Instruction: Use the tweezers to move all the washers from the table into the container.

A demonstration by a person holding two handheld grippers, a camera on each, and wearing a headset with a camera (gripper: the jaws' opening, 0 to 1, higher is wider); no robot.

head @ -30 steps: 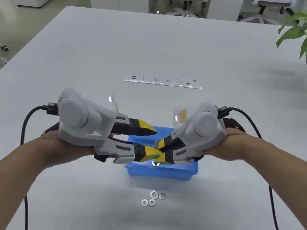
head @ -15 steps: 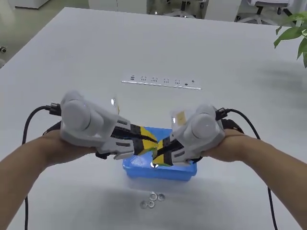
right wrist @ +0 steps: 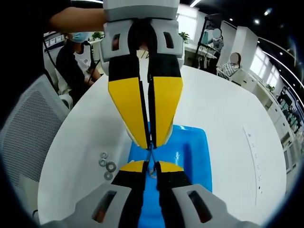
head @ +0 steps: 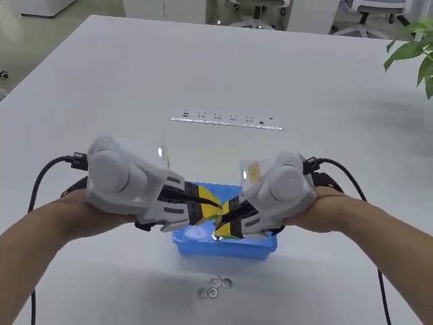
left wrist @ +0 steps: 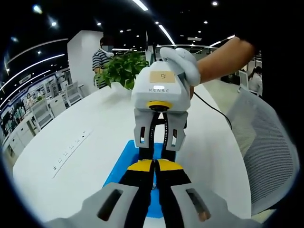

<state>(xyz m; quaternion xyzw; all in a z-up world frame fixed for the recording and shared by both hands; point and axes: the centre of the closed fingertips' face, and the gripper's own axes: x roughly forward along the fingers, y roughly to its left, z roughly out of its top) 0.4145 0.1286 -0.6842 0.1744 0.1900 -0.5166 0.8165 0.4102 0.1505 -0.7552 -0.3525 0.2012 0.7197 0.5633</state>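
Both pairs of tongs are meeting tip to tip just above the blue container, which is sitting on the white table. The right tongs are pressing shut on the thin metal tweezers, which are hanging over the container's open top. The left tongs are also drawn together, and their yellow tips are touching the far end of the tweezers (whether they are really pinching it is hard to tell). Four washers are lying in a small cluster on the table just beside the container, on the side nearest the person and apart from its wall. A white power strip is lying flat well beyond the container's far side. The person's hands are holding the two tools on either side of the container, the left hand and the right hand both hovering near its ends.
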